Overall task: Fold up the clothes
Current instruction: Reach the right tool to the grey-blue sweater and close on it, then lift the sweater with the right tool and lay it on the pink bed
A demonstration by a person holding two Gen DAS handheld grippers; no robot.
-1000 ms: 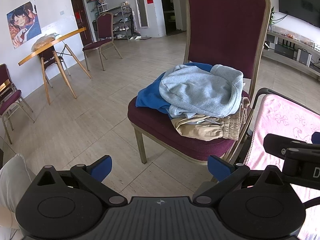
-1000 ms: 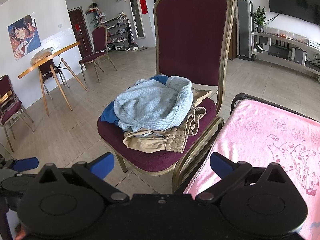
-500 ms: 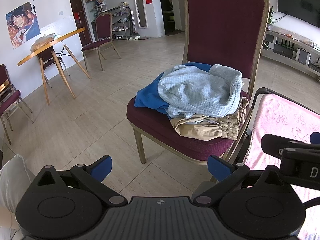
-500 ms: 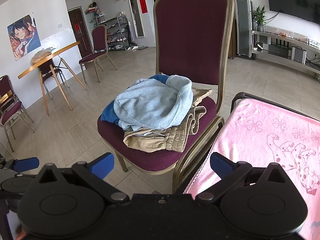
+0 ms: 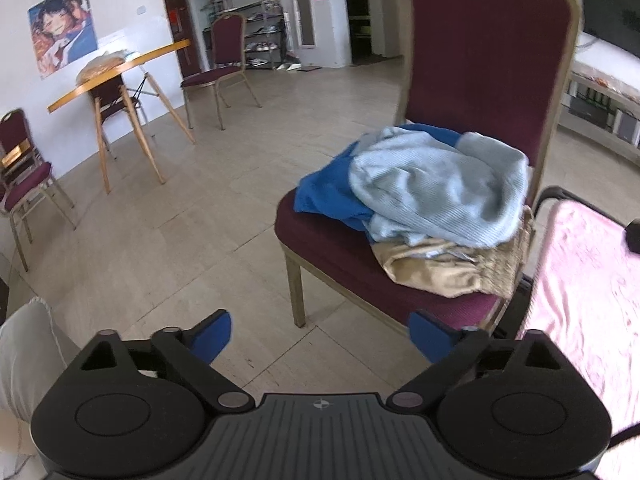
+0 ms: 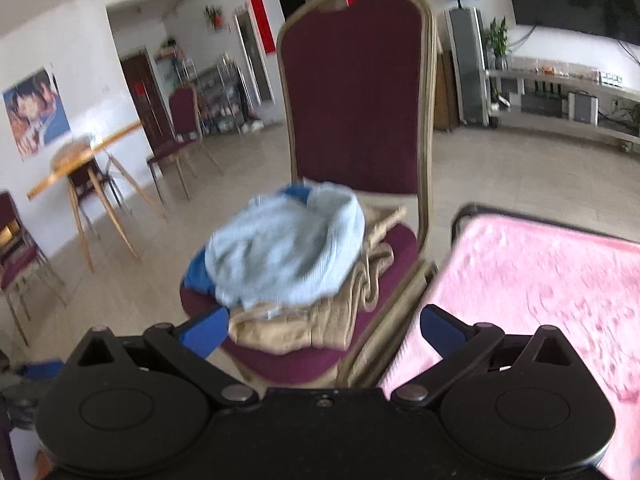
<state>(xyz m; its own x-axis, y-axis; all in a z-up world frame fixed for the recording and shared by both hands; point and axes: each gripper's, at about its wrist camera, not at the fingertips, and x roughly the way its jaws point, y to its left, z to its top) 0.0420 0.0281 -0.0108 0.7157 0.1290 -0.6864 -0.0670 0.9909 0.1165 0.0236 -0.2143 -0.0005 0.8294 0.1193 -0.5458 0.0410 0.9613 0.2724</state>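
A pile of clothes lies on a maroon chair [image 5: 332,240]: a light blue knit top [image 5: 440,196] on top, a dark blue garment [image 5: 332,192] under its left side, beige shorts [image 5: 440,272] at the bottom. The pile also shows in the right wrist view, with the light blue top [image 6: 284,252] above the beige shorts [image 6: 304,324]. My left gripper [image 5: 320,336] is open and empty, short of the chair's front edge. My right gripper [image 6: 320,330] is open and empty, close in front of the pile.
A pink patterned cloth [image 6: 520,280] covers a black-framed table right of the chair; it also shows in the left wrist view [image 5: 580,280]. A wooden table [image 5: 120,68] and other maroon chairs [image 5: 224,72] stand by the far left wall. Tiled floor [image 5: 160,240] lies left of the chair.
Both grippers have moved forward toward the chair and pile, which now looks larger; the right view is blurred by motion. The right gripper has left the left view. Both stay open.
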